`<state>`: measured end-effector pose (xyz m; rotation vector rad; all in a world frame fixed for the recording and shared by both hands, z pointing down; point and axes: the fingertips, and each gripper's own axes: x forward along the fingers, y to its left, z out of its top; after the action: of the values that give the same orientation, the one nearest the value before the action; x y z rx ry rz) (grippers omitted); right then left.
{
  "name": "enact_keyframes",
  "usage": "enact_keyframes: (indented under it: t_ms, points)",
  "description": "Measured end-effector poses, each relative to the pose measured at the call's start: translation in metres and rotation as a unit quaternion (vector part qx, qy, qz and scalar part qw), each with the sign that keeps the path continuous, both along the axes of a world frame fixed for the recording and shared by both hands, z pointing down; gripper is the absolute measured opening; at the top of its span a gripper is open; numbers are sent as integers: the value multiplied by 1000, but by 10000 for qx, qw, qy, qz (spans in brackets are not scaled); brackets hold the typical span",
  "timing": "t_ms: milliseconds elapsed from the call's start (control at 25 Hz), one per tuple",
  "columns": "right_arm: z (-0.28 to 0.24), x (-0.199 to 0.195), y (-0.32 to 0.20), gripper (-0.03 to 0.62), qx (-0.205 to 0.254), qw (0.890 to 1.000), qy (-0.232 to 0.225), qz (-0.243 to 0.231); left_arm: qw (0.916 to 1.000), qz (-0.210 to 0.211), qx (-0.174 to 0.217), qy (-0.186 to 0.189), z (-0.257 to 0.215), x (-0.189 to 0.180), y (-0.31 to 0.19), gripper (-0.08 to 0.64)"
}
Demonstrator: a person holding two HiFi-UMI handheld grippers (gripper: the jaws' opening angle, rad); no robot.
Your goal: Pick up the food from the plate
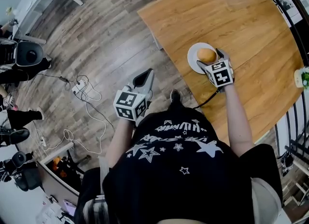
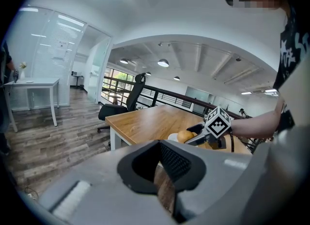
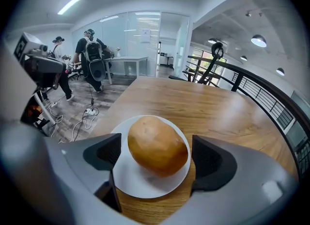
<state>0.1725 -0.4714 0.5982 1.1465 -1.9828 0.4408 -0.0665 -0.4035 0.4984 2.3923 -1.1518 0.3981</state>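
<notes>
A golden-brown bread roll [image 1: 206,55] [image 3: 157,144] lies on a small white plate [image 1: 194,59] [image 3: 131,180] near the left edge of the wooden table [image 1: 241,20]. My right gripper [image 1: 211,58] [image 3: 155,156] is low over the plate and open, one jaw on each side of the roll with a gap showing at both pads. My left gripper [image 1: 144,78] [image 2: 162,163] hangs off the table over the wooden floor, jaws together and holding nothing. From the left gripper view the roll [image 2: 185,136] and the right gripper's marker cube [image 2: 218,121] show in the distance.
A power strip with cables [image 1: 79,87] lies on the floor to the left. A black office chair [image 2: 127,104] stands by the table's far end. A green-and-white object [image 1: 303,77] sits at the table's right edge. People [image 3: 92,59] stand far off by white desks.
</notes>
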Motion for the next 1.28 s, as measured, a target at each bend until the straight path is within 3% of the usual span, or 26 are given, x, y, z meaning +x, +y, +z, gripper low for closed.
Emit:
enact_keyframes:
  t_ms: [800,1280]
  points:
    - [15,-3,-7,419,-122,9984,505,-208,9998,-156,65,-40,-1,-6,0,2]
    - [-4,-5,-6,417,263,9985,481,-12,9997,-200,162,7,-5,-18,12,2]
